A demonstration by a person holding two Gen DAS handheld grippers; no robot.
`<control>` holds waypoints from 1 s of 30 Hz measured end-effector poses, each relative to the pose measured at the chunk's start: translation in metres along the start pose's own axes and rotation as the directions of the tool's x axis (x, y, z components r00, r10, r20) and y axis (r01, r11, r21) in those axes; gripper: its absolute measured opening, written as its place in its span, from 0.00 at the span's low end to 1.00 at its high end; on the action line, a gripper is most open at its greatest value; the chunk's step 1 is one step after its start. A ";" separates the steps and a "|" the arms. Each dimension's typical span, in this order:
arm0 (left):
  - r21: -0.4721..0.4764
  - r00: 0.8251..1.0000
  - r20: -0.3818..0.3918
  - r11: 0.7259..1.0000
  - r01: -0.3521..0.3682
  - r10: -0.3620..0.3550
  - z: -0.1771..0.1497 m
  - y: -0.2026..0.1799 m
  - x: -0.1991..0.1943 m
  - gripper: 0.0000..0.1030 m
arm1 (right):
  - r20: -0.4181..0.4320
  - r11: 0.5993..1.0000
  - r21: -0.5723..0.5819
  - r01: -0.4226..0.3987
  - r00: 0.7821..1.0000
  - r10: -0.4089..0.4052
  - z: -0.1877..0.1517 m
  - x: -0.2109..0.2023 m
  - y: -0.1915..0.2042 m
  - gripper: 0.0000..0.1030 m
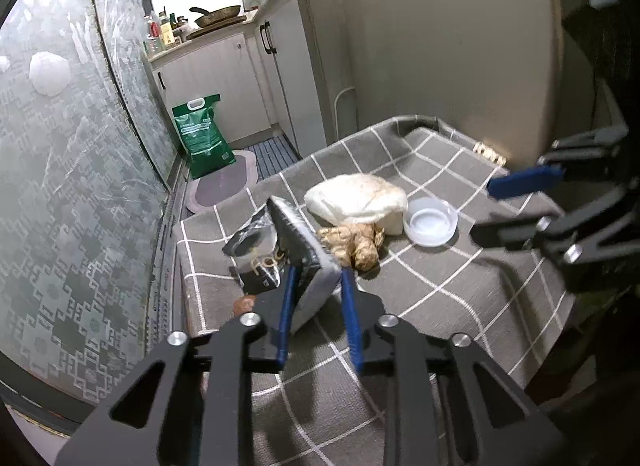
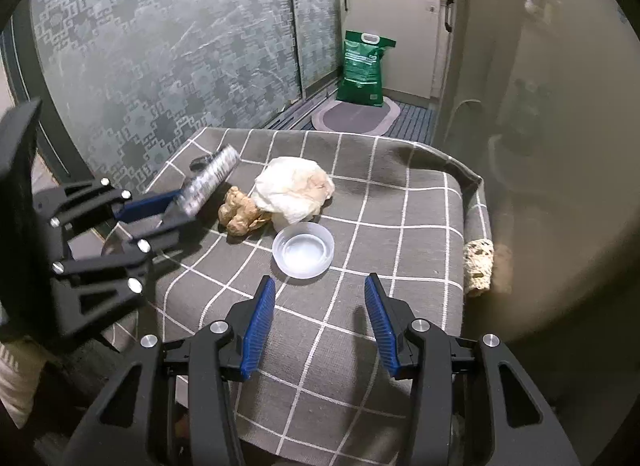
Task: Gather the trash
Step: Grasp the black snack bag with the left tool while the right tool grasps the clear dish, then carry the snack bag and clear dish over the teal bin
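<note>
The table under the grey checked cloth (image 2: 360, 201) is hemmed in: patterned frosted glass doors (image 2: 160, 45) run close along its left side, and a pale cabinet wall (image 1: 440, 45) stands just behind its far right edge. The cloth hangs over the near and far edges, bunched at the back corner. The front half of the tabletop lies bare, and beyond the far edge a strip of floor holds a purple mat (image 2: 354, 115) and a green bag (image 2: 362, 67).

The left gripper (image 1: 316, 278) is clamped on a flat dark packet with a pale rim (image 1: 300, 246), holding it tilted above the cloth near the left edge. Just past it sit a knobbly ginger root (image 1: 352, 244), a crumpled white wrapper (image 1: 356, 197) touching the ginger, and a shallow clear plastic lid (image 1: 431, 221) just beside them. A black plastic bag (image 1: 256, 242) lies at the left edge; what is on it may be noodle scraps, though it is hard to tell.

The right gripper (image 2: 320, 298) hovers with fingers spread wide, empty, near the lid.
</note>
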State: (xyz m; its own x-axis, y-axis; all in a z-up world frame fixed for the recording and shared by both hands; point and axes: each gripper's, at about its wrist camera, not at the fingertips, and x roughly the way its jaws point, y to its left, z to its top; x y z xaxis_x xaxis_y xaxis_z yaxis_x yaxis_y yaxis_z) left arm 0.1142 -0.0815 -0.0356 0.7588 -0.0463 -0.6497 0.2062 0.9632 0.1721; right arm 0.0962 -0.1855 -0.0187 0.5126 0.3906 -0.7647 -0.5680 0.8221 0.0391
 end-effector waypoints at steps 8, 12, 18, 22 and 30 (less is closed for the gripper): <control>-0.158 0.996 0.052 0.985 0.074 -0.067 0.005 0.025 -0.011 0.14 | -0.010 0.999 -0.041 0.019 1.000 -0.020 0.005 0.016 0.009 0.48; -0.225 0.989 0.088 0.965 0.133 -0.116 0.007 0.037 -0.019 0.13 | -0.014 0.999 -0.042 0.031 0.999 -0.032 0.009 0.027 0.010 0.48; -0.294 0.976 0.125 0.933 0.206 -0.176 0.005 0.051 -0.027 0.12 | -0.008 0.999 -0.029 0.046 0.999 -0.046 0.015 0.036 0.010 0.48; -0.333 0.963 0.150 0.906 0.261 -0.222 0.003 0.059 -0.033 0.12 | -0.010 0.998 -0.024 0.054 0.998 -0.054 0.018 0.040 0.011 0.46; -0.366 0.939 0.205 0.868 0.337 -0.277 0.001 0.068 -0.054 0.11 | -0.013 0.997 -0.013 0.081 0.997 -0.081 0.026 0.031 0.017 0.38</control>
State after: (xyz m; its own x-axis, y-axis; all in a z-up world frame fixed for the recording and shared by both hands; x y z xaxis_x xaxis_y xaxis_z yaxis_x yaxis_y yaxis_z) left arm 0.0880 -0.0140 0.0121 0.7819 -0.3650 -0.5054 0.2081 0.9170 -0.3403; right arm 0.1190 -0.1486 -0.0254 0.5490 0.3170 -0.7734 -0.5328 0.8456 -0.0316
